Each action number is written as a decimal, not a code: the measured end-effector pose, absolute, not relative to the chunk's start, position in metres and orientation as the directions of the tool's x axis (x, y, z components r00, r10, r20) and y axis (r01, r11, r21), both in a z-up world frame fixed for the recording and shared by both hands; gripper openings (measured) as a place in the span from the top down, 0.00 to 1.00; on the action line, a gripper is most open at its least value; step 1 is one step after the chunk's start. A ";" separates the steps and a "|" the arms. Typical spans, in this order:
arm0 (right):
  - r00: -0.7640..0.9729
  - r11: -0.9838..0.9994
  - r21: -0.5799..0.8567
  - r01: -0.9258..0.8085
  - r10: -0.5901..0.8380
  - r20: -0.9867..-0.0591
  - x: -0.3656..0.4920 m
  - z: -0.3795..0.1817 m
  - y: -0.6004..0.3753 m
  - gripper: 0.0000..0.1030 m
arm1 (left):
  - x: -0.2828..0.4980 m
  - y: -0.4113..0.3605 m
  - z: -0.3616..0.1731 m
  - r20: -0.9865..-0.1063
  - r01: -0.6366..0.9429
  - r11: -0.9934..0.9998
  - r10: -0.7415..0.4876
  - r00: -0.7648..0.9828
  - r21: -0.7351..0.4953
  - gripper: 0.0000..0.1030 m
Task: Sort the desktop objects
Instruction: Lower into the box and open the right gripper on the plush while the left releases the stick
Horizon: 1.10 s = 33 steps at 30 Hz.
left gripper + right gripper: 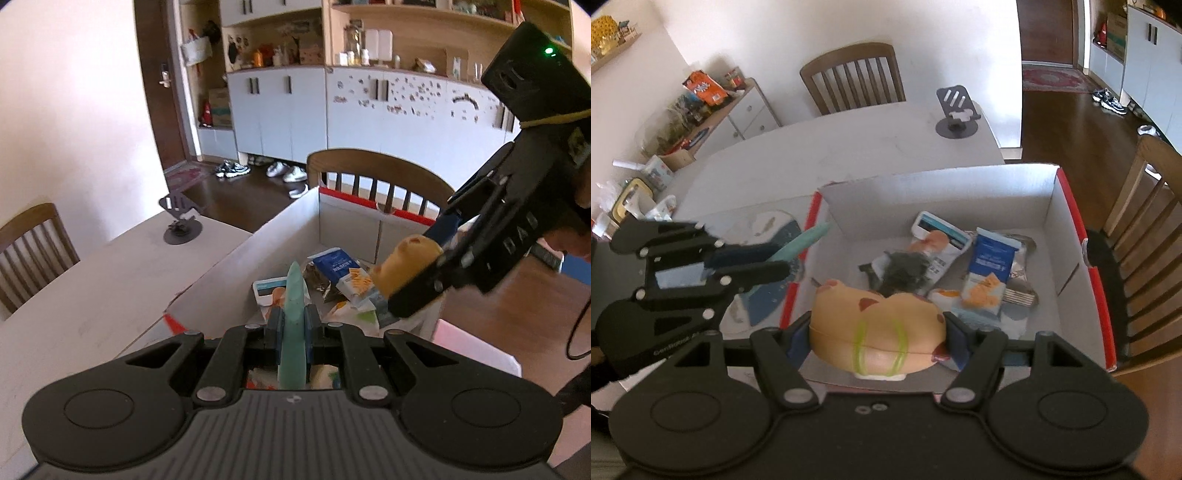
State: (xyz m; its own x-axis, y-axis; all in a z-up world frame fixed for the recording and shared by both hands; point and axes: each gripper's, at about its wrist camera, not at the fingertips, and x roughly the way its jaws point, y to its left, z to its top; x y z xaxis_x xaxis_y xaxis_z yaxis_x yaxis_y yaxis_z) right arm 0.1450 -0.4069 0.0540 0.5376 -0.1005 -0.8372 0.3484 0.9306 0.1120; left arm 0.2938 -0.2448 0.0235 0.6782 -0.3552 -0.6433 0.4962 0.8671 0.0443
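Left tool [293, 325] clenched on a teal strip [294, 295]; right tool [877, 328] grasping a tan toy [871, 325], both above the open box [960, 192].

This is a home, a dining or living room. Brown wooden chairs with slatted backs [854, 75] stand around the pale desk [849, 147]. White cupboards under light wooden shelves [388, 92] carry small things, and several sport shoes [258, 170] lie on the dark wooden floor [240, 206] near a brown door [162, 81].
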 end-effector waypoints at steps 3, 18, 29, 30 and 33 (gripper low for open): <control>0.520 0.936 0.089 0.341 -0.109 -0.847 0.148 0.045 -0.410 0.32 | 0.312 -0.255 0.015 -0.656 0.524 0.850 -0.362 0.662 0.060 0.90; 0.439 0.936 0.036 0.350 -0.130 -0.889 0.166 0.018 -0.429 0.32 | 0.389 -0.276 -0.020 -0.726 0.593 0.805 -0.395 0.562 0.022 0.90; 0.369 0.927 0.024 0.374 -0.125 -0.921 0.165 0.002 -0.434 0.32 | 0.425 -0.281 -0.038 -0.786 0.598 0.800 -0.398 0.473 -0.046 0.90; 0.366 0.926 0.024 0.376 -0.124 -0.922 0.165 0.001 -0.434 0.32 | 0.427 -0.281 -0.040 -0.791 0.597 0.801 -0.398 0.464 -0.053 0.90; 0.355 0.923 0.027 0.383 -0.120 -0.927 0.165 -0.002 -0.434 0.32 | 0.431 -0.279 -0.047 -0.805 0.587 0.806 -0.396 0.441 -0.074 0.90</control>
State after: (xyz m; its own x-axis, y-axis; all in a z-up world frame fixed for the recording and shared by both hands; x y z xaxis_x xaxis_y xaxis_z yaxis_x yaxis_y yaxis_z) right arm 0.1650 -0.4339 -0.0019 0.3553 -0.1197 -0.9271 0.3826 0.9235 0.0274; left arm 0.4312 -0.2793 -0.0467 0.4412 -0.3957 -0.8055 0.5870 0.8061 -0.0745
